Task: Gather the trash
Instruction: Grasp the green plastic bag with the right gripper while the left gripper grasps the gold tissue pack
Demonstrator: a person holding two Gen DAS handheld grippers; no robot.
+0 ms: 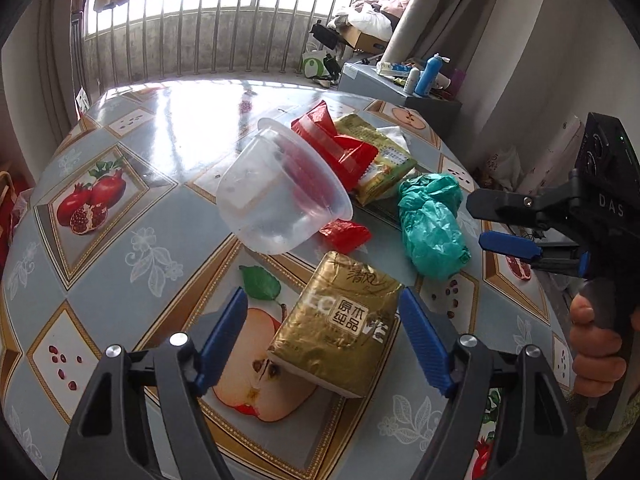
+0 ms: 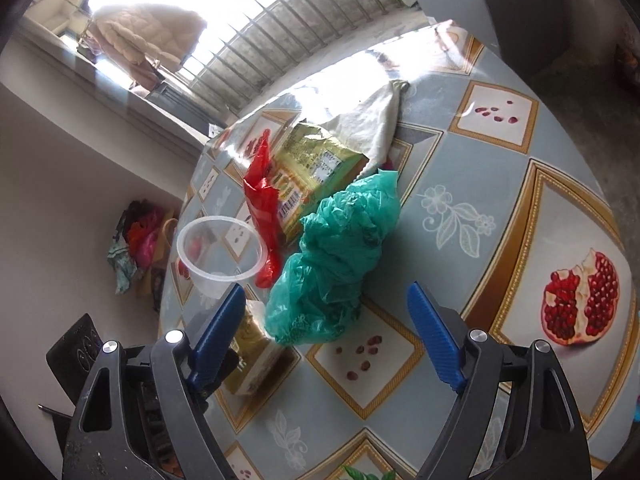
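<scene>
Trash lies on a table with a fruit-print cloth. A gold tissue pack lies between the open fingers of my left gripper. A clear plastic cup lies tipped beyond it, with a red wrapper, a small red wrapper and a gold-green snack bag behind. A crumpled green plastic bag lies to the right; my right gripper is beside it, open. In the right wrist view the green bag lies just ahead of my open right gripper, with the cup at left.
A white tissue lies behind the snack bag. A grey cabinet with bottles stands past the table's far right. A balcony railing runs behind. The table edge drops off to the left in the right wrist view.
</scene>
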